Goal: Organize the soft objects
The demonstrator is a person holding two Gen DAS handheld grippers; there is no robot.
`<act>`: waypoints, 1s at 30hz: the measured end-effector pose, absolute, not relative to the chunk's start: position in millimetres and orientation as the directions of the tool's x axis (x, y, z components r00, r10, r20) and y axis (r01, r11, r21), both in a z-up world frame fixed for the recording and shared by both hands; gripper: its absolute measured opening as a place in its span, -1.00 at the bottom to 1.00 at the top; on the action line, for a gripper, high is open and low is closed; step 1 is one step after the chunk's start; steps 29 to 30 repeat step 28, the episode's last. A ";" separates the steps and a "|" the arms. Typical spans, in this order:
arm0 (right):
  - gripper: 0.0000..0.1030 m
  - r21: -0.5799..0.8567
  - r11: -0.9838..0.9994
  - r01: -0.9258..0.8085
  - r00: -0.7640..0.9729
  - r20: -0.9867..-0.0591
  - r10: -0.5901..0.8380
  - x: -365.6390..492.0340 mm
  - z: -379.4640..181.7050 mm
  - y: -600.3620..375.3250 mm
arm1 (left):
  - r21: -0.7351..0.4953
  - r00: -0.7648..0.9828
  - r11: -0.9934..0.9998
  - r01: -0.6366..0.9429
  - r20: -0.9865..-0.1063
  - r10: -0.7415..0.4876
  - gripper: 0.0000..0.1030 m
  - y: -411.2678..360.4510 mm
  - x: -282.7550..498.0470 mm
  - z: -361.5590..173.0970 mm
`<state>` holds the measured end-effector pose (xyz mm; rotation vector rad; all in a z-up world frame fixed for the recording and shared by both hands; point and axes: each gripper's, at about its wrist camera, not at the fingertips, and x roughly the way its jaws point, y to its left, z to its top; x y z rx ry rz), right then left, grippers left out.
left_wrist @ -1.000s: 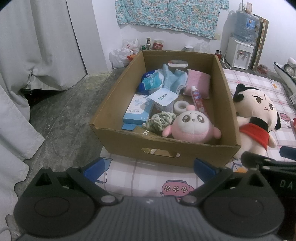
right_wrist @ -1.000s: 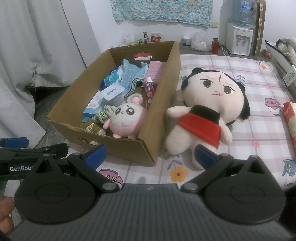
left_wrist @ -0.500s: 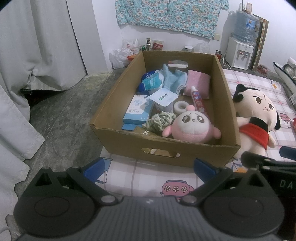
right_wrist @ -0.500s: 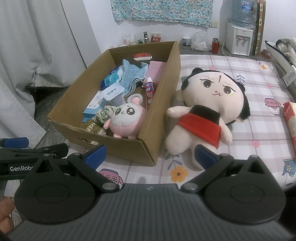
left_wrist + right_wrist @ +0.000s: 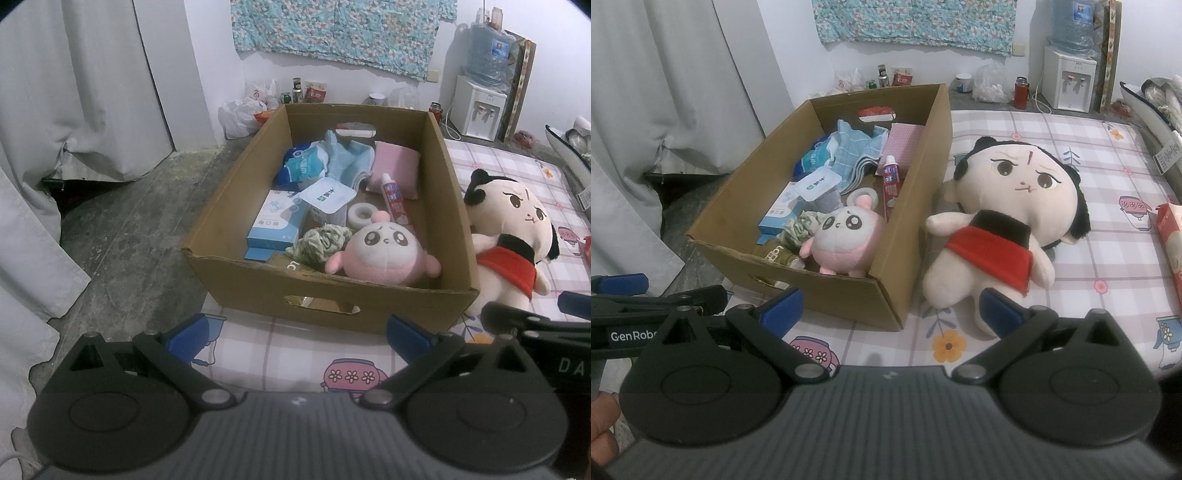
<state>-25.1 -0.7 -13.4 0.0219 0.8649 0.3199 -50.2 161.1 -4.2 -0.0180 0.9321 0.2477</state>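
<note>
No shift since earlier: hand-held grippers (image 5: 299, 334) (image 5: 892, 312) open, motionless.

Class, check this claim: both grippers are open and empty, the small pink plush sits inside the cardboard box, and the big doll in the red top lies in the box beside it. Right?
Not quite. The right wrist view shows the big doll lying outside the cardboard box, on the checked mat against its side wall. The rest holds: the small pink plush sits inside, and the left gripper and right gripper are open and empty.
</note>
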 end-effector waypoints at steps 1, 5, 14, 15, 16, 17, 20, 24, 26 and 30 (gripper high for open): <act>0.98 0.148 0.952 -0.267 0.604 -0.744 0.285 -25.2 -13.4 -0.7 | 0.091 0.570 0.971 -0.219 -0.796 0.203 0.99 161.3 -50.2 -4.2; 0.98 0.149 0.952 -0.267 0.604 -0.744 0.286 -25.3 -13.5 -0.9 | 0.092 0.570 0.971 -0.219 -0.796 0.204 0.99 161.1 -50.2 -4.3; 0.98 0.150 0.952 -0.267 0.603 -0.744 0.286 -25.3 -13.9 -0.9 | 0.092 0.570 0.971 -0.219 -0.796 0.204 0.99 161.1 -50.2 -4.3; 0.98 0.150 0.952 -0.266 0.603 -0.745 0.286 -25.9 -13.1 -0.7 | 0.093 0.570 0.971 -0.218 -0.796 0.204 0.99 161.1 -50.2 -4.3; 0.98 0.150 0.952 -0.265 0.603 -0.745 0.285 -26.4 -12.2 -0.2 | 0.092 0.570 0.971 -0.218 -0.796 0.204 0.99 161.1 -50.3 -4.3; 0.98 0.150 0.952 -0.265 0.603 -0.745 0.285 -26.6 -11.8 -0.1 | 0.092 0.570 0.971 -0.219 -0.796 0.203 0.99 161.1 -50.3 -4.3; 0.98 0.149 0.952 -0.266 0.604 -0.744 0.285 -26.2 -12.4 -0.4 | 0.091 0.570 0.972 -0.219 -0.796 0.203 1.00 160.8 -50.2 -4.6; 0.98 0.147 0.953 -0.266 0.604 -0.745 0.284 -26.7 -11.7 0.1 | 0.091 0.568 0.972 -0.219 -0.798 0.203 1.00 160.5 -50.3 -3.0; 0.98 0.147 0.953 -0.266 0.604 -0.745 0.284 -27.0 -11.3 0.4 | 0.091 0.569 0.971 -0.219 -0.797 0.203 1.00 160.6 -50.3 -3.2; 0.98 0.145 0.953 -0.267 0.605 -0.744 0.283 -27.6 -10.3 0.8 | 0.091 0.568 0.971 -0.219 -0.797 0.203 1.00 160.8 -50.2 -3.3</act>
